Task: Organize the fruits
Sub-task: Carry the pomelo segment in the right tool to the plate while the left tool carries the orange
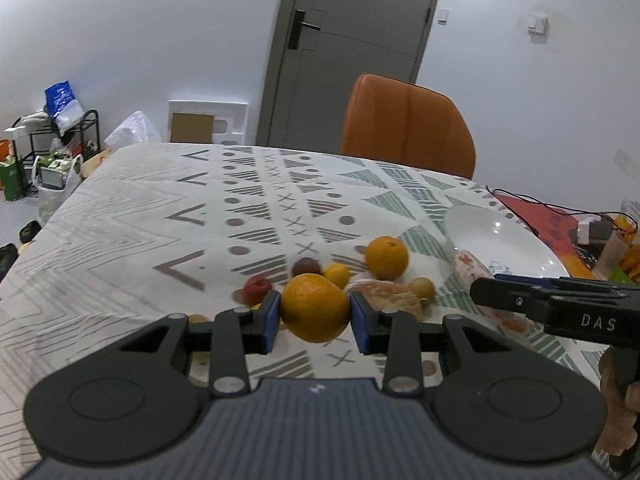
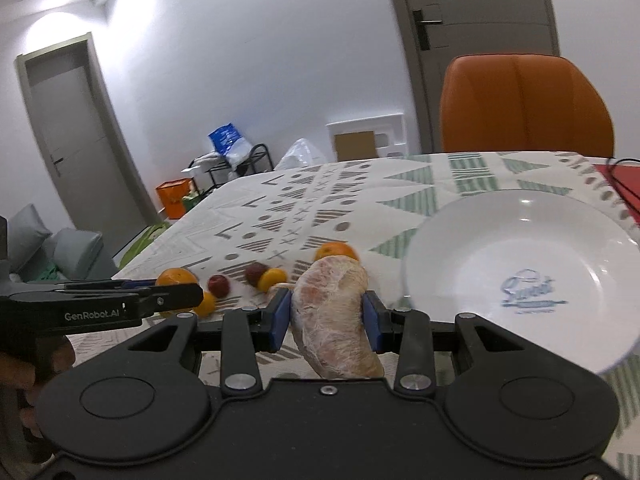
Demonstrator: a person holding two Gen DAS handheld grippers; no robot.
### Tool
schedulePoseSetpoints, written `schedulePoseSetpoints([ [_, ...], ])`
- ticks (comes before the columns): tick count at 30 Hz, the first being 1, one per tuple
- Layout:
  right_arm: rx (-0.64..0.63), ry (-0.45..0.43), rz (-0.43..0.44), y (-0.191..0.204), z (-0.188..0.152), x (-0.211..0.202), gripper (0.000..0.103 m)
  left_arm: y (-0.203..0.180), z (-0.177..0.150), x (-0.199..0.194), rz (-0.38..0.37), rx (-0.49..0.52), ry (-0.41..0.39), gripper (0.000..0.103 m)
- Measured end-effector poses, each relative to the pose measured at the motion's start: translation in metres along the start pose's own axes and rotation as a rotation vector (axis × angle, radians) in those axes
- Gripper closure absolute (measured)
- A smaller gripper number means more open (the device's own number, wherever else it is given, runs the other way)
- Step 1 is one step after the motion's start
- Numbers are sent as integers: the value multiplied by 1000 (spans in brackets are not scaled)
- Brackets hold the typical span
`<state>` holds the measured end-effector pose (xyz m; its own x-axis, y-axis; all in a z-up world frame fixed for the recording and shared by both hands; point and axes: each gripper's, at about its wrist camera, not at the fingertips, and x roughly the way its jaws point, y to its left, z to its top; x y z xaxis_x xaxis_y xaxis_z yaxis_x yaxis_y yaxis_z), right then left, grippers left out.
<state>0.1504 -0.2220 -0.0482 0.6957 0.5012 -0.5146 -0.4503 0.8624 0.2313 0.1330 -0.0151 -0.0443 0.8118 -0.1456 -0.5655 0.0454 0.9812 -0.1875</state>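
My left gripper [image 1: 314, 318] is shut on a round orange [image 1: 314, 306], lifted just above the patterned tablecloth. Behind it lie a second orange [image 1: 387, 258], two small red fruits [image 1: 257, 288], a small yellow fruit [image 1: 337, 275] and a peeled citrus piece [image 1: 390, 294]. My right gripper [image 2: 326, 320] is shut on a long peeled citrus segment [image 2: 334, 312], held left of the white plate [image 2: 520, 240]. In the right wrist view the loose orange [image 2: 336, 250] and the red fruits [image 2: 219, 285] sit further back on the left.
An orange chair [image 1: 406, 124] stands at the table's far edge. A red mat with black cables [image 1: 532, 216] and snack packets lie beyond the plate [image 1: 500, 232]. Bags and a rack crowd the floor at the left [image 1: 52, 152]. A hand holds each gripper's handle.
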Motion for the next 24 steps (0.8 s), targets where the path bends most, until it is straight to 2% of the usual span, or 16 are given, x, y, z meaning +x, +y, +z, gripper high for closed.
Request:
schedulePoseSetpoints([
  [24, 101, -63, -146, -78, -9, -39, 66, -80, 14, 28, -65, 118, 6, 67],
])
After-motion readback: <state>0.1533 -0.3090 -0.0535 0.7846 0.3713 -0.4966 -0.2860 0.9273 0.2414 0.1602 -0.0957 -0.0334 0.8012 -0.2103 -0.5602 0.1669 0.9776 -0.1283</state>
